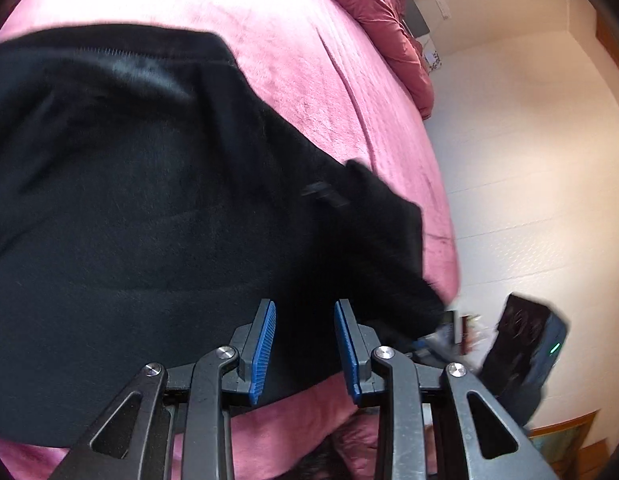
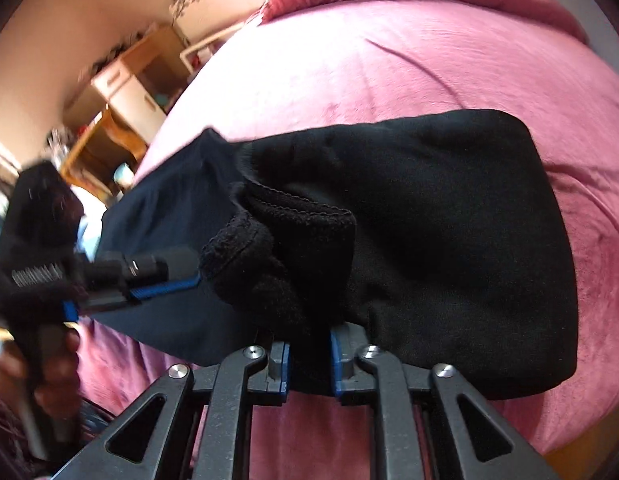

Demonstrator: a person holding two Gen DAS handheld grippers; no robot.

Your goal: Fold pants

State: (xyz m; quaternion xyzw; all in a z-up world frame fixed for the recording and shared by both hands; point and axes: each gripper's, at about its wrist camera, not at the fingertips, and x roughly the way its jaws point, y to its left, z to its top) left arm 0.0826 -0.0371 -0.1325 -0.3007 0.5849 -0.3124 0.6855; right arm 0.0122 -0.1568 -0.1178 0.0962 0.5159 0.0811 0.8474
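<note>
- Pants [image 2: 429, 240], black, lie folded in a thick bundle on the pink bed [image 2: 449, 72], near its edge.
- Left hand-held gripper [image 1: 304, 344] hangs over the pants with its blue pads parted and nothing between them.
- Right hand-held gripper [image 2: 308, 364] stands at the bundle's near edge; black cloth sits between its narrowly parted pads, but whether they pinch it I cannot tell.

Pants [image 1: 149, 200] cut off by left edge. Right gripper [image 2: 309, 364] fingertips buried in fabric. Left gripper [image 2: 121, 280] blurred; cabinet [image 2: 125, 80] smeared.
</note>
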